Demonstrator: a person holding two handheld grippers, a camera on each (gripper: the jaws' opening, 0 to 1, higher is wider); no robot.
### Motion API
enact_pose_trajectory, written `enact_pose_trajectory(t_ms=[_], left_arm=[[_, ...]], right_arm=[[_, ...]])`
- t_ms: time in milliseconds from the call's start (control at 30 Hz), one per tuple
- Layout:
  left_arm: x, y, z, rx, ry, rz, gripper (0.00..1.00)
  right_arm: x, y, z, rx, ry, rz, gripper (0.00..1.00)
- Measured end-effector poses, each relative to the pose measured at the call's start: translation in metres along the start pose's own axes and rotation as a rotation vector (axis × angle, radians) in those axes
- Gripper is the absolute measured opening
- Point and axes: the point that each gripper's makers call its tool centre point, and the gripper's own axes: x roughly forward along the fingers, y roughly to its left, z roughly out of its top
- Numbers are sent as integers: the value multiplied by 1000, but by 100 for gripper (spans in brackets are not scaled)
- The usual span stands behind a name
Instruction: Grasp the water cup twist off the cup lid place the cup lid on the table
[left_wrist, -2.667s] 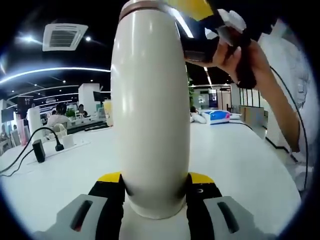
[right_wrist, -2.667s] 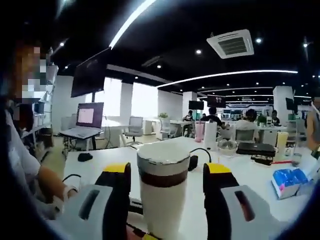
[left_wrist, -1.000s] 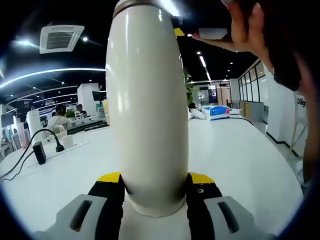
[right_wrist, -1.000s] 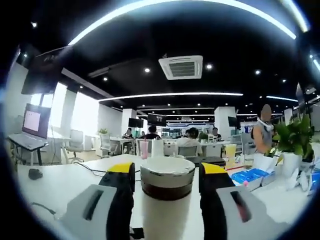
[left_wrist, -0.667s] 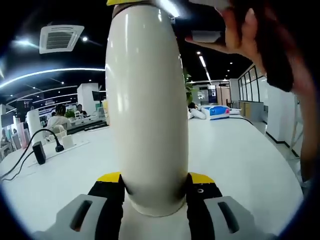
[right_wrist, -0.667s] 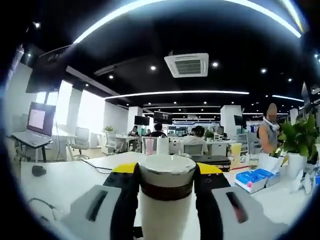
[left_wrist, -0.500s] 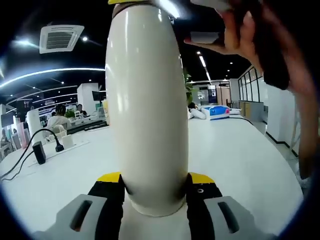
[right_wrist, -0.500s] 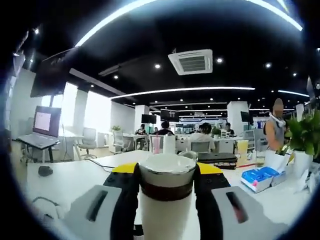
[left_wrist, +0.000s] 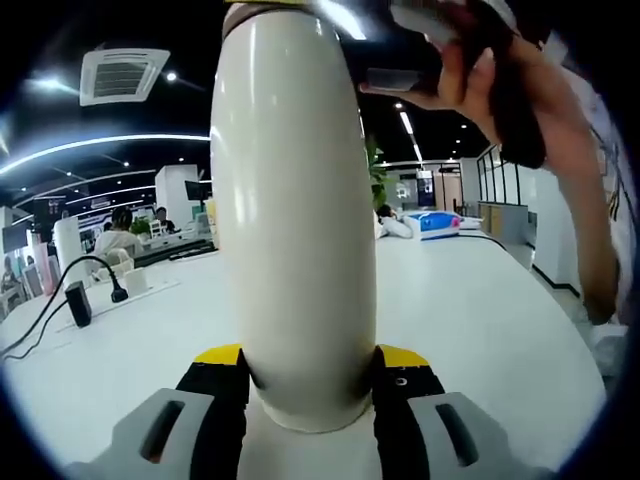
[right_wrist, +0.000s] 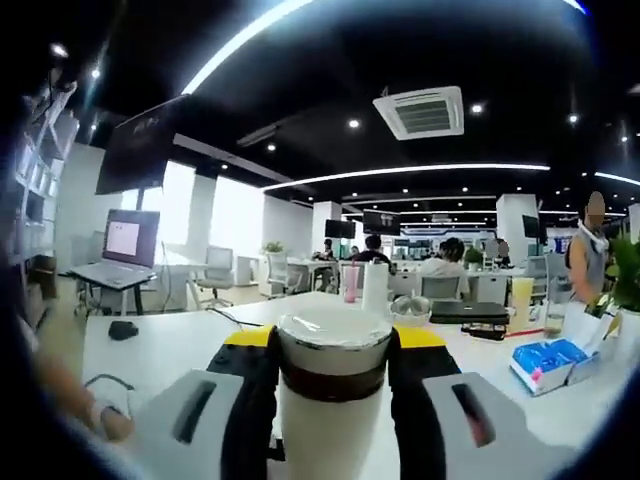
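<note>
Water cup (left_wrist: 295, 210), cream-white and upright over the white table (left_wrist: 480, 320), is clamped low on its body between the jaws of the left gripper (left_wrist: 310, 385). In the right gripper view, the right gripper (right_wrist: 332, 350) is closed on the cup lid (right_wrist: 332, 345), its jaws pressing the dark band below the silver top.

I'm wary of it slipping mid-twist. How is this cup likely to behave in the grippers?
The cup looks glossy and bulging, so it may slip or turn in the left gripper clamped low on its body. Tall and held near its base, it could lever sideways. It seems rigid. The right gripper pinches the lid, whose metal rim offers little grip.
</note>
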Motion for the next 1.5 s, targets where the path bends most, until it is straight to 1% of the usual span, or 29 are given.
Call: enact_pose_trajectory(t_ms=[200, 400, 667, 1133, 1500], left_arm=[[1, 0, 0, -6, -1, -1, 50], [1, -1, 0, -1, 0, 0, 50], [1, -1, 0, -2, 0, 2, 50], [1, -1, -1, -3, 1, 2, 50], [1, 0, -1, -7, 1, 3, 50]], right_arm=[[1, -2, 0, 11, -4, 55, 45], [-1, 1, 0, 6, -7, 119, 45], [1, 2, -1, 4, -1, 197, 45], [2, 6, -3, -11, 12, 288, 45], [3, 8, -6, -12, 1, 351, 45]])
